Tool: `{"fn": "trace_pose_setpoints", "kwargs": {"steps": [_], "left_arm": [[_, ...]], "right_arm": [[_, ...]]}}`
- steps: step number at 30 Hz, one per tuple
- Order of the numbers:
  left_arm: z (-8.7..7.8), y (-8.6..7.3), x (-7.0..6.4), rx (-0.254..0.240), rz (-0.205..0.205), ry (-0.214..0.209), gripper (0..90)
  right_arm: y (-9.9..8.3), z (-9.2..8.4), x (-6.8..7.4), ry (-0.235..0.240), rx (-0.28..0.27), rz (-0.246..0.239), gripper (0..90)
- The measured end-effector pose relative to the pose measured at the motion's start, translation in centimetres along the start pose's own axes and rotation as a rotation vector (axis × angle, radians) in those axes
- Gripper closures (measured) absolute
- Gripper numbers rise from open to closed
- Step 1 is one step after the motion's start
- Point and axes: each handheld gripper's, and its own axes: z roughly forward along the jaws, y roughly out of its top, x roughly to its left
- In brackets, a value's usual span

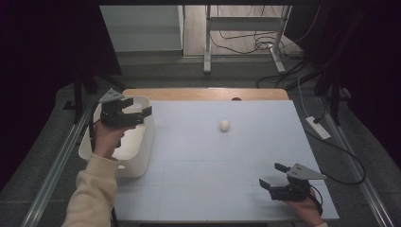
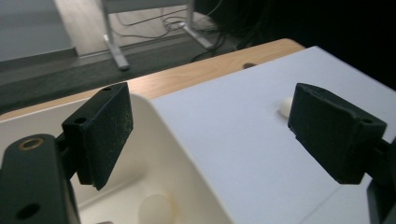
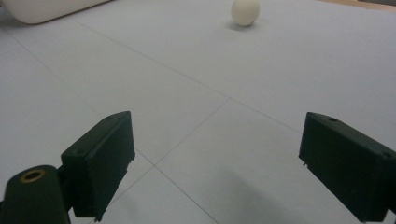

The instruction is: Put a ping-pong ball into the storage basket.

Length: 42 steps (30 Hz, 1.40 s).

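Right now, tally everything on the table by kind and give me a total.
Eggs: 2, one egg on the mat and one egg in the bin
White bins: 1, the bin
Tongs: 2, the left tongs and the right tongs, both open and empty
Total: 5

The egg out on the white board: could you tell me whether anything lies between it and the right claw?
Nothing visible does. Bare board runs from the open right claw up to the egg; the white bin sits off at the board's left edge.
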Motion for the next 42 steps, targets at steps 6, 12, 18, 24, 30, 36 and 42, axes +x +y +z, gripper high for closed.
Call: {"fn": "trace_pose_setpoints", "kwargs": {"steps": [6,12,18,24,30,36,42], "left_arm": [[-0.4,0.1,-0.8,-0.013,0.015,-0.046,14.1],[-0.7,0.2,-1.9,-0.023,0.035,-0.079,13.8],[-0.8,0.3,-2.3,-0.037,0.024,-0.106,13.7],[-0.7,0.3,-2.9,-0.041,0.028,-0.130,13.7],[-0.7,0.2,-3.8,-0.048,0.040,-0.149,13.9],[-0.7,0.2,-4.4,-0.050,0.055,-0.156,13.9],[-0.3,0.3,-5.3,-0.053,0.065,-0.181,13.9]], "right_arm": [[0.1,0.1,-0.1,0.001,-0.007,0.010,10.3],[0.3,0.4,-0.2,0.001,-0.012,0.012,10.3],[0.4,0.4,-0.3,-0.001,-0.018,0.020,10.3],[0.4,0.3,-0.3,-0.006,-0.021,0.025,10.3],[0.4,0.3,-0.2,-0.006,-0.024,0.020,10.3],[0.4,0.3,-0.1,-0.003,-0.025,0.011,10.4],[0.4,0.2,-0.2,-0.003,-0.026,0.014,10.4]]}}
